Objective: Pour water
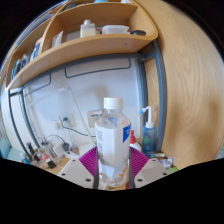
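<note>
A clear plastic water bottle [112, 138] with a white cap and a pale label stands upright between my fingers, lifted in front of the wall. My gripper [111, 163] is shut on the bottle: the magenta pads [89, 159] press on its lower body from both sides. The bottle's base is hidden low between the fingers. No cup or other vessel shows in this view.
A wooden shelf [85, 47] with small boxes and containers runs overhead. A wooden panel [190, 90] stands at the right. A spray bottle [149, 135] stands beyond the right finger. Cables and clutter [45, 155] lie on the desk at the left.
</note>
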Demonstrator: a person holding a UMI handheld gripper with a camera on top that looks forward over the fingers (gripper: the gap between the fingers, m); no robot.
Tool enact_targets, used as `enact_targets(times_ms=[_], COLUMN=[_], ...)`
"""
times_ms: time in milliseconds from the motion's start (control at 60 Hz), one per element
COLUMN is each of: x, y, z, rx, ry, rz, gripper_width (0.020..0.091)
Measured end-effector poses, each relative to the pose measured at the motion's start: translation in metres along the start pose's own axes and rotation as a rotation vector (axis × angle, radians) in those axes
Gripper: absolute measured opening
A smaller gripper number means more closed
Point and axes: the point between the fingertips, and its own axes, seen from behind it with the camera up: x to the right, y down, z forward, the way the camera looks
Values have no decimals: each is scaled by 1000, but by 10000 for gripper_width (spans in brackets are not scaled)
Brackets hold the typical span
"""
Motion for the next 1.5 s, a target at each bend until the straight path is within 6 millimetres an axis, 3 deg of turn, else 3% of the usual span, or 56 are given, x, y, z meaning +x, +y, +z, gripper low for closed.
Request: enact_targets(times_ms=[200, 417, 550, 900, 967, 1050, 1217, 1350, 1500], x=[48, 73, 78, 82, 83, 80, 70, 60, 57], y=[45, 89, 113, 121, 129, 142, 167, 156, 126], z=[33, 58, 64, 49, 39, 19, -43, -91, -123], rx=[-19, -42, -65, -48, -81, -135, -285, -332, -311], ry=[58, 68, 71, 75, 82, 74, 32, 4, -1], rz=[-124, -166, -168, -55, -62, -69, -111, -128, -129], gripper_width=[411, 412, 457, 586, 637, 645, 645, 649, 648])
